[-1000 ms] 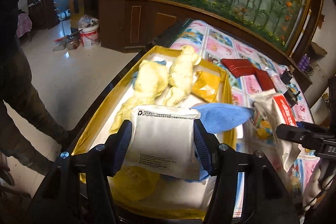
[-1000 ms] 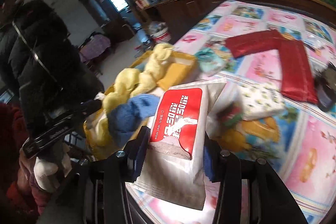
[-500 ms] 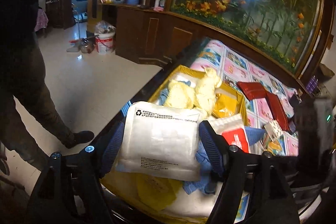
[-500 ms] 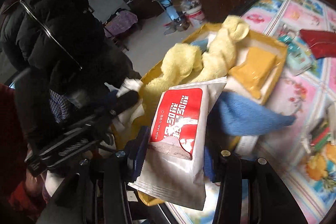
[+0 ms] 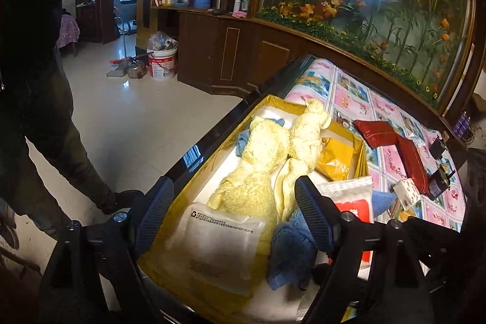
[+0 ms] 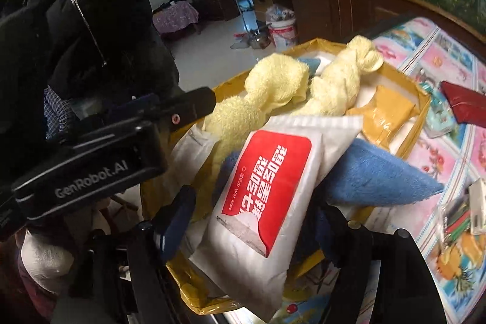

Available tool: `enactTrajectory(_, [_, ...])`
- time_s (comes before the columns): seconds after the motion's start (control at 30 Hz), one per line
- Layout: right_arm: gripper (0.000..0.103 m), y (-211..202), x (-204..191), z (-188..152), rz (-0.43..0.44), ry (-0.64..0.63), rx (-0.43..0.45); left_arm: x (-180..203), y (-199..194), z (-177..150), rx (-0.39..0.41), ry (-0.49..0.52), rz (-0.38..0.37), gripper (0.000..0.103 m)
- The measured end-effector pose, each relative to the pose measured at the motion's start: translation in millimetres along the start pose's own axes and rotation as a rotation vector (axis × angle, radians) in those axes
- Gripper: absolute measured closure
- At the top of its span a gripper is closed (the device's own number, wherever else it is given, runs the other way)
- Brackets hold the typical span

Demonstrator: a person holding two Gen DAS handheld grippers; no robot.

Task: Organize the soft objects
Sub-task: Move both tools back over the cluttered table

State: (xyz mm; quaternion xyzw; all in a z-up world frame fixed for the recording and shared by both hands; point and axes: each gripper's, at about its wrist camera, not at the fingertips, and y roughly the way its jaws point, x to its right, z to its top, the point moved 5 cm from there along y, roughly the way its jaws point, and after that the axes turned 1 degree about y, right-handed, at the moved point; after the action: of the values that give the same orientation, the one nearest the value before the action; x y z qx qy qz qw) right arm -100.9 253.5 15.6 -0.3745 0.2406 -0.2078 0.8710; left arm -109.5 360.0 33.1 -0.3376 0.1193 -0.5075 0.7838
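- We are at the let-go: both packs are being dropped into the yellow box (image 5: 361, 152) at the table's near edge, where yellow towels (image 5: 267, 160), an orange packet (image 5: 334, 160) and a blue cloth (image 5: 291, 251) already lie
- Our left gripper (image 5: 234, 214) has just been opening; its jaws stand wide and clear of the white pouch (image 5: 218, 245), which now lies flat in the box's near corner, below and between the pads, held by nothing
- Our right gripper (image 6: 258, 220) has also just been opening; the red-labelled wet wipe pack (image 6: 267, 187) sits between the jaws, tilted, resting on the blue cloth (image 6: 376, 172). The left pad shows a gap to the pack; the right pad is hidden behind it, so we judge the pack released but cannot confirm it on that side
- To do this well, we should keep both jaws wide and draw the grippers straight back and up, so that no pad drags a pack out again
- The wet wipe pack looks perched; its lower end reaches toward the near rim of the box (image 6: 194, 305). We would watch that it slides inward, not over the rim, and nudge it toward the towels (image 6: 273, 87) if it tips
- The two grippers work close together here, so we should lift them apart, one clear of the other
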Motion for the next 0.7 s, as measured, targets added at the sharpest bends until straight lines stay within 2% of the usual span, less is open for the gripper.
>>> enactTrajectory(0.1, [0.028, -25, 9, 4, 0.017, 0.036, 0.063, 9, -13, 6, 0.038, 0.015, 0.016, 0.021])
enactTrajectory(0.2, [0.028, -54, 23, 5, -0.006, 0.068, 0.125, 26, -28, 11, 0.092, 0.050, 0.079, 0.021])
enactTrajectory(0.27, [0.028, -76, 38, 1, -0.047, 0.090, 0.170, 44, -41, 16, 0.158, 0.097, 0.185, 0.018])
enactTrajectory(0.3, [0.028, -87, 46, -1, -0.065, 0.102, 0.193, 54, -47, 17, 0.188, 0.128, 0.234, 0.014])
enactTrajectory(0.4, [0.014, -119, 73, -10, -0.151, 0.143, 0.274, 92, -57, 18, 0.253, 0.244, 0.327, 0.003])
enactTrajectory(0.47, [0.001, -137, 95, -21, -0.249, 0.175, 0.326, 119, -60, 17, 0.264, 0.315, 0.334, 0.001])
enactTrajectory(0.53, [0.001, -148, 114, -29, -0.316, 0.210, 0.339, 140, -62, 14, 0.265, 0.360, 0.322, 0.001])
enactTrajectory(0.7, [0.001, -176, 168, -50, -0.371, 0.320, 0.352, 184, -56, 2, 0.212, 0.459, 0.256, 0.001])
